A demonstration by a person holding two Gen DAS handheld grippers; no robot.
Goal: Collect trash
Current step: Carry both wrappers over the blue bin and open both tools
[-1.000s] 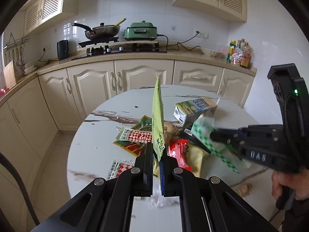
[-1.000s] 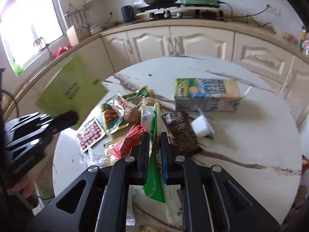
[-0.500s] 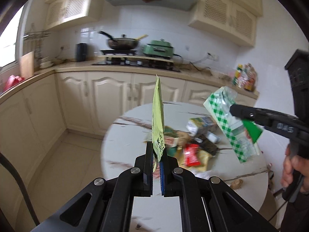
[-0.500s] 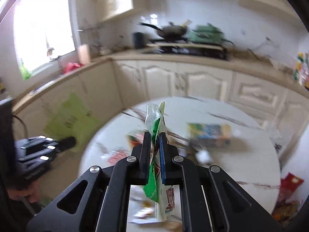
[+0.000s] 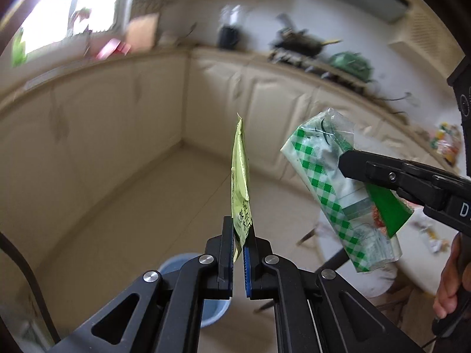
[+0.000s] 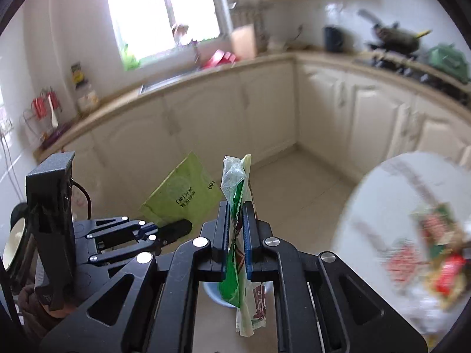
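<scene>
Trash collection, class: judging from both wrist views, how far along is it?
Done: nothing visibly binned. In hand: left gripper clamps a yellow-green flat packet; right gripper clamps a green-checked clear plastic wrapper, above a blue floor bin. Left: blurred wrappers on the round marble table.

Blown-out window (image 6: 164, 8) glare; motion-blurred, fisheye-warped background

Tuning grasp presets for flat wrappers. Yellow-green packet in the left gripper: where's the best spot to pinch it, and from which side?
As held now: the left gripper is shut on the bottom edge of the yellow-green packet, pads on its two flat faces, coming from below. It's a thin flat sheet, standing edge-on and upright, so only a face-to-face pinch near an edge works.
</scene>
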